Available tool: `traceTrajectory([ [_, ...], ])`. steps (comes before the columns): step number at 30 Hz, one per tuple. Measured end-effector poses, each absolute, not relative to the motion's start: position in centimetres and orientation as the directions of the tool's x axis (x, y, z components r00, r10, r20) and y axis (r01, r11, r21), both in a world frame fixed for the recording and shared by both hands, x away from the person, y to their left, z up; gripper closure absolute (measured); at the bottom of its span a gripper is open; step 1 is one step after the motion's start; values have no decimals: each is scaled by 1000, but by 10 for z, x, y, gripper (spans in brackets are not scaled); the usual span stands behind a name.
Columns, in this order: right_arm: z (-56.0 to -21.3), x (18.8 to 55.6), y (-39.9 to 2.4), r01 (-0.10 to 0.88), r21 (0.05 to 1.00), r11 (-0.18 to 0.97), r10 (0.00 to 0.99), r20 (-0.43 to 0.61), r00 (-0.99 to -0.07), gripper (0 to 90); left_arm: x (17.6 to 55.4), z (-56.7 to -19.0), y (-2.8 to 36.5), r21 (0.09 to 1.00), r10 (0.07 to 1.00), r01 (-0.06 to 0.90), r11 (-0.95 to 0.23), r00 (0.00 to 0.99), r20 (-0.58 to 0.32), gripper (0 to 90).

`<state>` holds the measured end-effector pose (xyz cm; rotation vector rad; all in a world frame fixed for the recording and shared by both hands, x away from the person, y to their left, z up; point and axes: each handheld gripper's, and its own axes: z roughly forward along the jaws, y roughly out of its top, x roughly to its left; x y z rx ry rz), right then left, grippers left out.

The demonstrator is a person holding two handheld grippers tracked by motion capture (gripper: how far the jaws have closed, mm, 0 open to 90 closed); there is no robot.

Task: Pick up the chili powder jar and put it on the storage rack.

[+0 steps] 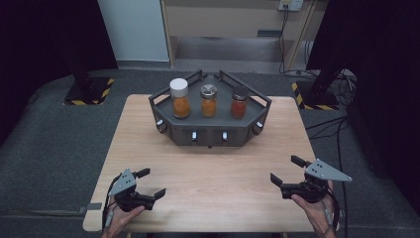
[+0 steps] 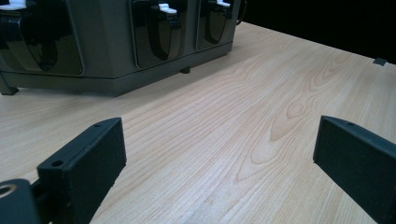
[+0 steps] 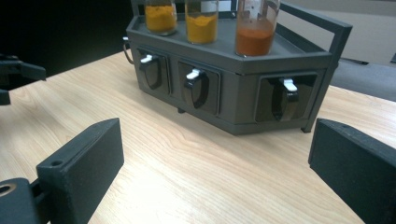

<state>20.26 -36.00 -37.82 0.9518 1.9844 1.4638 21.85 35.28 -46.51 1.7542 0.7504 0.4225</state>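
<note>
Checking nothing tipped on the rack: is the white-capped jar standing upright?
Upright. The white-capped jar stands straight on the dark rack, cap on top, orange powder settled level in its lower half, beside two other upright jars.

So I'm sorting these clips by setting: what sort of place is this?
Probably a lab or recording setup rather than a home. A bare wooden table stands on grey carpet between black stands with hazard-striped bases, and cables trail over the floor. On the table sits a dark rack holding three spice jars.
</note>
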Motion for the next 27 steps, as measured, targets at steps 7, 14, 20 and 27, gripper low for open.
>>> traceTrajectory([
  [7, -392, 200, -363, 264, 949, 172, 775, 35, -631, 34, 219, -465, 353, 946, 673, 272, -173, 735, -88, 17],
  [14, -400, 198, -365, 272, 947, 169, 773, 44, -633, 34, 219, -465, 353, 947, 672, 271, -173, 735, -88, 17],
  [20, -406, 196, -367, 280, 945, 171, 774, 47, -632, 35, 219, -465, 352, 946, 672, 271, -176, 736, -86, 17],
  [27, -416, 196, -371, 283, 943, 173, 771, 49, -635, 36, 219, -465, 352, 946, 669, 269, -179, 739, -84, 17],
])
